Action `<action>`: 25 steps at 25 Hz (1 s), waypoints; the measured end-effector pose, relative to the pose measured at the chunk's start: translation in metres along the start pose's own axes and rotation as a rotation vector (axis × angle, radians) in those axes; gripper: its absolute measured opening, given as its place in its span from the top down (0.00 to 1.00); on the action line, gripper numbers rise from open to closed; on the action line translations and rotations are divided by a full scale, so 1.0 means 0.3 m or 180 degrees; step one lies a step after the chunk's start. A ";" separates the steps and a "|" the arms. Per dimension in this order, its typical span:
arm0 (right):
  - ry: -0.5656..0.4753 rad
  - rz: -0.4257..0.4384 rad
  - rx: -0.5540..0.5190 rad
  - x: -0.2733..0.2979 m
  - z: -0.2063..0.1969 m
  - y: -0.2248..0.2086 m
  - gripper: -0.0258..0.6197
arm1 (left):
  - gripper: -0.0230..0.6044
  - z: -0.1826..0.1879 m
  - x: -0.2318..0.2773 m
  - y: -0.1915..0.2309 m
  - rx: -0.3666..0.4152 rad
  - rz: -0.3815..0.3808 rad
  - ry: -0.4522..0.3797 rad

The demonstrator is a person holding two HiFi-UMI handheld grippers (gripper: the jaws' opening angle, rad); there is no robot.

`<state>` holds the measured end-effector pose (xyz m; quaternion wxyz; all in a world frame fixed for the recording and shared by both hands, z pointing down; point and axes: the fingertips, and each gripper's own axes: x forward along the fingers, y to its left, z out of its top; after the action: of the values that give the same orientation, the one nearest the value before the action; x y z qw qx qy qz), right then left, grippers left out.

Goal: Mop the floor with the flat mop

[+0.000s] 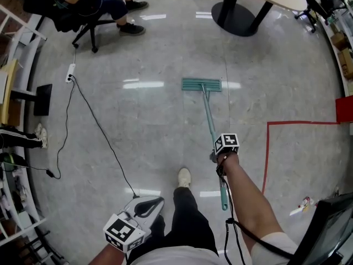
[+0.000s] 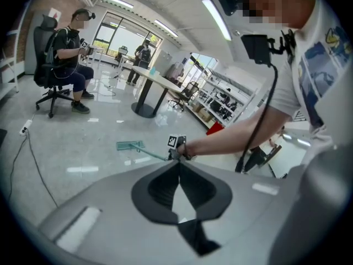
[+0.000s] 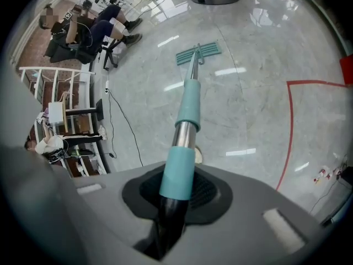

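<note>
- The teal flat mop (image 1: 208, 117) was clamped at its handle by the right tongs (image 3: 177, 191), head on the grey floor (image 1: 154, 54);
- the left tongs (image 2: 177, 173) were closed together, empty;
- slippage might be caused by one-sided pushing.

A glossy grey floor (image 1: 154, 120) is shown. The head of the flat mop (image 1: 201, 84) is laid flat on it, near 1 black table base (image 1: 237, 18). A white power strip (image 1: 70, 73), black cable (image 1: 105, 139) and red tape (image 1: 267, 148) are carried too.

Glossy grey floor (image 1: 154, 54), red tape outline (image 1: 267, 148), pedestal table (image 1: 237, 18), office chair (image 1: 83, 29), ceiling strip lights (image 2: 216, 18).
</note>
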<state>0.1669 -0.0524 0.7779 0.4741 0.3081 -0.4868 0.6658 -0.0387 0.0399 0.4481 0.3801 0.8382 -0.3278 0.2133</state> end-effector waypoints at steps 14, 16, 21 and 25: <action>-0.0118 -0.0047 0.0007 -0.110 0.243 -0.010 0.87 | 0.96 -0.012 0.021 0.005 -0.0051 0.0017 0.0048; -0.0154 -0.0045 0.0019 -0.120 0.235 -0.019 0.87 | 0.96 -0.011 0.030 -0.004 -0.0033 -0.0029 0.0053; -0.0236 0.0138 0.0079 -0.125 0.167 0.009 0.88 | 0.96 -0.002 0.027 -0.007 -0.0011 -0.0091 0.0043; -0.0267 0.0255 0.0110 -0.103 0.023 0.013 0.88 | 0.96 -0.015 0.029 -0.020 0.0043 -0.0178 0.0058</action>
<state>0.1740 -0.0694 0.7518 0.4210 0.3241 -0.5066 0.6790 -0.0290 0.0429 0.4532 0.3832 0.8476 -0.2993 0.2124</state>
